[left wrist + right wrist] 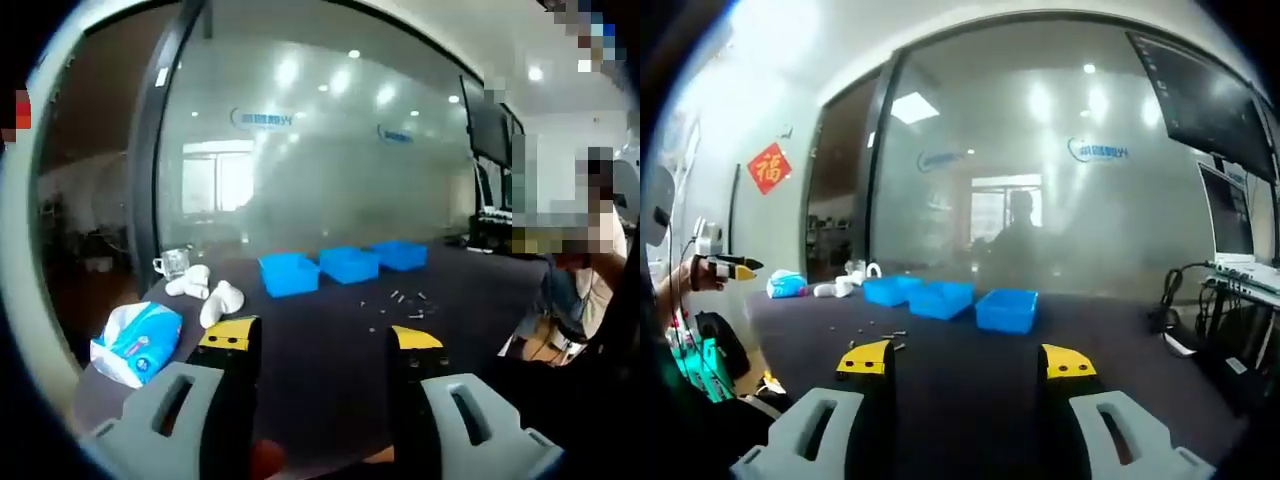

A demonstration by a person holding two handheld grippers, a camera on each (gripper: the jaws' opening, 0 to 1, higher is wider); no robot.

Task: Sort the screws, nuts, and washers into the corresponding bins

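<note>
Three blue bins (350,264) stand in a row on the dark table (330,380). In front of them several small screws, nuts and washers (400,305) lie scattered. My left gripper (322,340) is open and holds nothing, well short of the hardware. In the right gripper view the same bins (942,298) sit mid-table with the loose hardware (880,338) to their near left. My right gripper (967,360) is open and holds nothing above the table, apart from the parts. The left gripper (728,266) shows at the far left, held in a hand.
A blue-and-white tissue pack (135,340), white objects (215,295) and a glass cup (172,262) sit at the table's left end. A person (590,270) sits at the right. A frosted glass wall (1040,200) stands behind the table; monitors (1200,90) and cables (1175,290) are at right.
</note>
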